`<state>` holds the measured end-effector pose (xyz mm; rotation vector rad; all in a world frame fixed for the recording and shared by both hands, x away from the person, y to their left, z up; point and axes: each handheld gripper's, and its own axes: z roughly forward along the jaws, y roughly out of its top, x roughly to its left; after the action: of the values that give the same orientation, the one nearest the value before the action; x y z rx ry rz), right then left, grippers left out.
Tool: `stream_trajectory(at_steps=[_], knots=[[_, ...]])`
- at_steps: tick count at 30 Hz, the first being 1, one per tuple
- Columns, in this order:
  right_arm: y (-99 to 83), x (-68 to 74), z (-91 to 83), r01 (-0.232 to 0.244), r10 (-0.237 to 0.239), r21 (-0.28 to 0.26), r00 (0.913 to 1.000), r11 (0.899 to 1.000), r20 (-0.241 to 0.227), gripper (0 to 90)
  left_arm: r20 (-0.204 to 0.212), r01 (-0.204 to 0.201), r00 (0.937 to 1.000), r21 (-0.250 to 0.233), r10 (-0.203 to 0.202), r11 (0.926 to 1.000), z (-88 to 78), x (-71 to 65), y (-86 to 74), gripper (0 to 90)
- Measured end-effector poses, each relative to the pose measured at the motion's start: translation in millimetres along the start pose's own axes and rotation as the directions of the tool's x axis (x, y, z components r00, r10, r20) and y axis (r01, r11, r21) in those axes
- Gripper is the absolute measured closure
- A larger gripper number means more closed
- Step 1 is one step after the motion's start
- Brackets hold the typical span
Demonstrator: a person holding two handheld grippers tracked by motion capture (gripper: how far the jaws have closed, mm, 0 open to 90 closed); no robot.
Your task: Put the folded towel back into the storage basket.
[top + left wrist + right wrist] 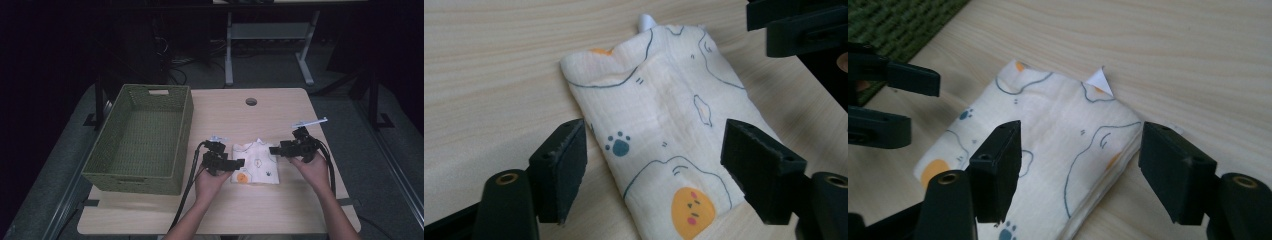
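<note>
While my left gripper (239, 163) and right gripper (274, 149) hover wide open, holding nothing, the folded cloth (256, 162) lies between them on the table (280, 210); pinching only the top layer could unfold it.

- Lab or test room set up for recording, not a home.
- Dark surround; light falls on one pale wood worktop (280, 107) alone.
- Worktop has a round cable hole (251, 101), as office desks do.
- Second desk behind, on a white metal frame (229, 50), with loose cables (175, 62) trailing on the grey floor under it.
- Black stands (372, 90) at right and left of the worktop, rig-like.
- Person's hands each carry a black handheld gripper (227, 162) with a cable (187, 185) running off the near edge: instrumented gear.
- Green woven basket (107, 162) and a folded printed cloth (257, 162) laid out like props.
</note>
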<state>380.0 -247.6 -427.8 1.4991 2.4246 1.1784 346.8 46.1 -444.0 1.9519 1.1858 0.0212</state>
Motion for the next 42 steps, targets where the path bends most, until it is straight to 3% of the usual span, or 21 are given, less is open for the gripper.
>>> stream_trajectory(at_steps=[6,9,13,17,22,29,34,39,42], knots=[[1.0,-2.2,16.1,-0.011,0.01,0.032,0.9995,0.999,0.031,36.5,-0.009,-0.019,0.9998,0.039,0.019,0.9991,3.1,0.7,-1.9,37.4],[1.6,-3.3,22.1,-0.007,0.005,0.043,0.9986,0.999,0.053,39.2,-0.008,-0.006,0.9999,0.044,0.006,0.999,4.7,2.4,-3.1,40.1],[1.9,-4.0,26.2,-0.013,0.009,0.051,0.9979,0.999,0.063,40.6,-0.005,-0.002,1.0,0.057,0.002,0.9984,5.5,5.0,-3.7,42.4],[2.1,-6.9,32.3,-0.035,0.031,0.071,0.9975,0.997,0.064,41.7,0.006,0.025,0.9996,0.071,-0.026,0.9972,9.0,10.0,-2.9,42.2],[2.0,-8.3,35.1,-0.04,0.034,0.078,0.9964,0.996,0.077,43.4,-0.005,0.025,0.9997,0.095,-0.024,0.9952,11.5,11.2,-2.8,42.2],[2.1,-8.0,39.0,-0.036,0.027,0.101,0.9957,0.994,0.089,47.1,0.014,0.013,0.9998,0.124,-0.015,0.9922,17.2,9.6,-2.6,45.8],[1.5,-9.7,39.9,-0.051,0.042,0.107,0.9951,0.993,0.09,52.1,0.014,-0.006,0.9999,0.134,0.004,0.991,19.4,8.1,-1.6,57.0],[1.1,-5.1,42.0,-0.024,0.012,0.107,0.9942,0.994,0.107,62.7,0.013,-0.037,0.9993,0.139,0.035,0.9896,21.2,8.9,-2.1,69.5],[0.1,-5.8,42.8,-0.039,0.031,0.108,0.9966,0.993,0.077,72.3,0.02,-0.034,0.9993,0.14,0.031,0.9895,22.5,9.2,-2.3,77.5]])
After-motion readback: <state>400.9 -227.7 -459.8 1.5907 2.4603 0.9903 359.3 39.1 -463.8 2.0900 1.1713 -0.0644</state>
